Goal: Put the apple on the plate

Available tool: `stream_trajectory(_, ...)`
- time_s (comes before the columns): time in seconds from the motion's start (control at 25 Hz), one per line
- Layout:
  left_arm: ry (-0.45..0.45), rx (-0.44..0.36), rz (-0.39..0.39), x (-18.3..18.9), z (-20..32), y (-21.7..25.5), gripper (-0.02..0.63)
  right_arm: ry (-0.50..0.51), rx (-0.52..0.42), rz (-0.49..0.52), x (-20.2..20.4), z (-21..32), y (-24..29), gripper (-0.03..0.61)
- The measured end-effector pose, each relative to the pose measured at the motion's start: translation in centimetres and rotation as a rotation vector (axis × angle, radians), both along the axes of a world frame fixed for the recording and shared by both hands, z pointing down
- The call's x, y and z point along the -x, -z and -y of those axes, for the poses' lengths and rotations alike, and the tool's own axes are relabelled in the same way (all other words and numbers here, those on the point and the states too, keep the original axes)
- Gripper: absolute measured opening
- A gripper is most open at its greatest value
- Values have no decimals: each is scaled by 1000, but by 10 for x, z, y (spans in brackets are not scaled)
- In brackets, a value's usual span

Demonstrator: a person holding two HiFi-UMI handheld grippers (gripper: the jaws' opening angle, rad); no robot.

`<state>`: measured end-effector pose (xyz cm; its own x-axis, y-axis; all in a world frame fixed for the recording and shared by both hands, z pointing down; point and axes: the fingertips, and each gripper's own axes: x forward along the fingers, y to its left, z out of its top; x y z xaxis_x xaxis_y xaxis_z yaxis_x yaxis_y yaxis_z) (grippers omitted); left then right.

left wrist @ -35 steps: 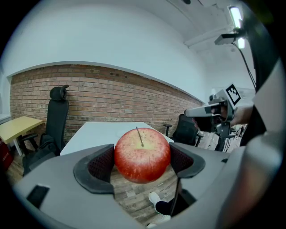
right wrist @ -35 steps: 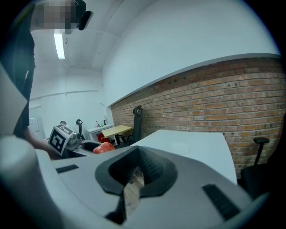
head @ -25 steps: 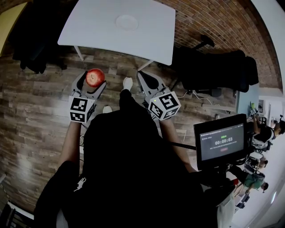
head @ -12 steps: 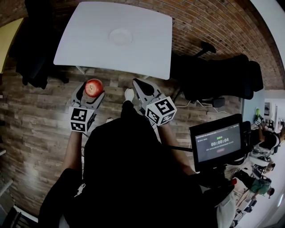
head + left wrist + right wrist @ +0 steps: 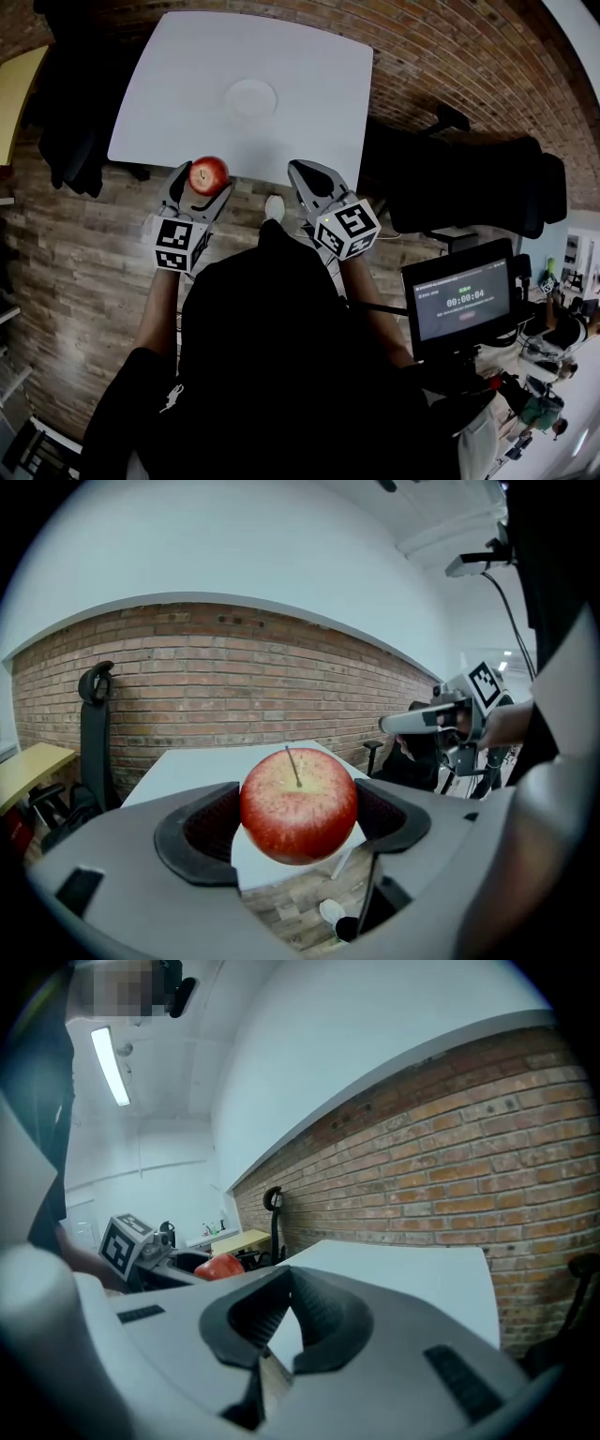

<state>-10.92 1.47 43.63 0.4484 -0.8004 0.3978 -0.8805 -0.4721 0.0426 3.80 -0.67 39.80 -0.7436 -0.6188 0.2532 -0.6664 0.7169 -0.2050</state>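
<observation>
A red apple [image 5: 208, 174] is clamped between the jaws of my left gripper [image 5: 202, 183], held in the air just short of the white table's [image 5: 169, 103] near edge. In the left gripper view the apple [image 5: 298, 803] fills the gap between the black pads [image 5: 202, 827], stem up. A white plate [image 5: 251, 97] lies near the middle of the table. My right gripper [image 5: 314, 176] hovers beside the left one at the same edge, its jaws closed together with nothing in them. In the right gripper view its tips [image 5: 289, 1274] meet over the tabletop [image 5: 403, 1269].
A brick wall [image 5: 450, 56] runs behind the table. Black office chairs [image 5: 469, 178] stand to the table's right, and dark furniture [image 5: 70, 112] to its left. A monitor with a timer [image 5: 459, 300] is at my right side. The floor [image 5: 75, 244] is wooden.
Both grippers have moved forward towards the table, side by side, the apple still in the left one. The table and plate now sit closer in the head view.
</observation>
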Motion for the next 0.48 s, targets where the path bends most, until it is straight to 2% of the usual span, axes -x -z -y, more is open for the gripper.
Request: stream_trajectory(0.48,14,19,26,-40,75,0,387,35,11,17,-37,80,-3,3)
